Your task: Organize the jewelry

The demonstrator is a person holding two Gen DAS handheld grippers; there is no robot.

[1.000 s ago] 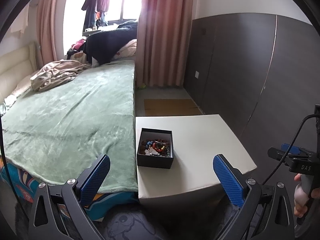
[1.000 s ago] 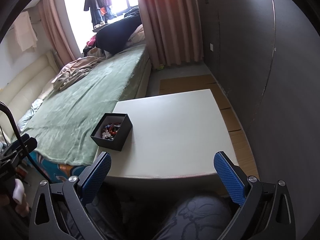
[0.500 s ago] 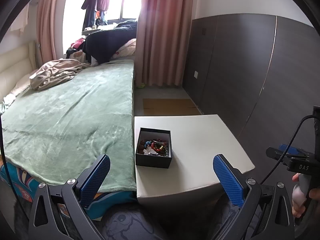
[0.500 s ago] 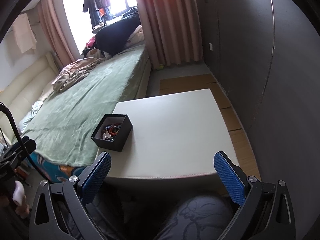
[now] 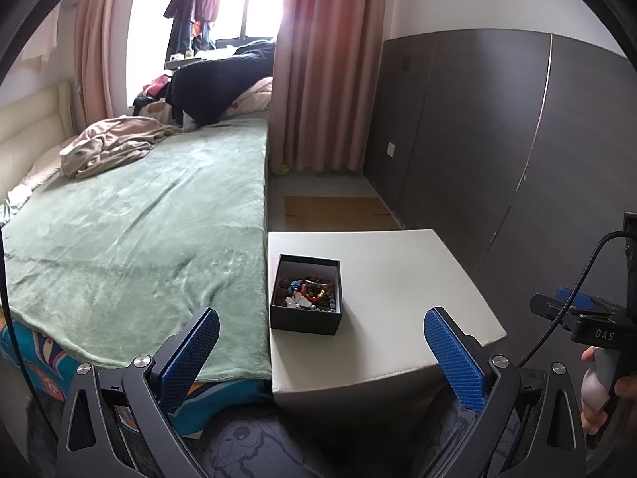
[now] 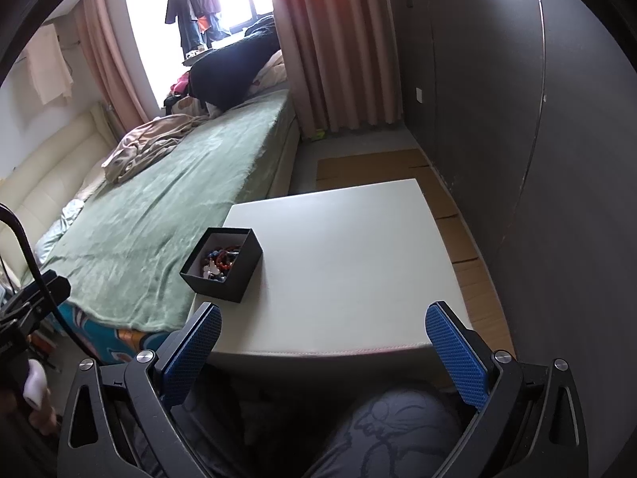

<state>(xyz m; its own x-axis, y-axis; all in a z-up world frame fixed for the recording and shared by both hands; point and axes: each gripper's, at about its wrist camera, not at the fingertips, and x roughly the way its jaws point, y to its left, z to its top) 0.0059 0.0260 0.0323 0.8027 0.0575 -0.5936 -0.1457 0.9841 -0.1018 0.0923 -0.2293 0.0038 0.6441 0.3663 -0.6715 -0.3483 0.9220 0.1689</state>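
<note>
A small open black box [image 5: 305, 320] stands near the left edge of a white table [image 5: 398, 279]. It holds a heap of mixed jewelry [image 5: 308, 292]: coloured beads and a white flower piece. The box also shows in the right wrist view [image 6: 221, 279], with the jewelry [image 6: 221, 261] inside. My left gripper [image 5: 320, 352] is open and empty, held in front of the table's near edge, short of the box. My right gripper [image 6: 322, 348] is open and empty, over the near edge of the table [image 6: 358, 263], right of the box.
A bed with a green blanket [image 5: 139, 231] touches the table's left side. A dark panelled wall [image 5: 517, 139] runs along the right. Cardboard [image 5: 338, 209] lies on the floor beyond the table. My knees [image 6: 398, 430] are below the grippers.
Both views have shifted very slightly; the box sits a touch lower and nearer in the left wrist view. Both grippers stay open.
</note>
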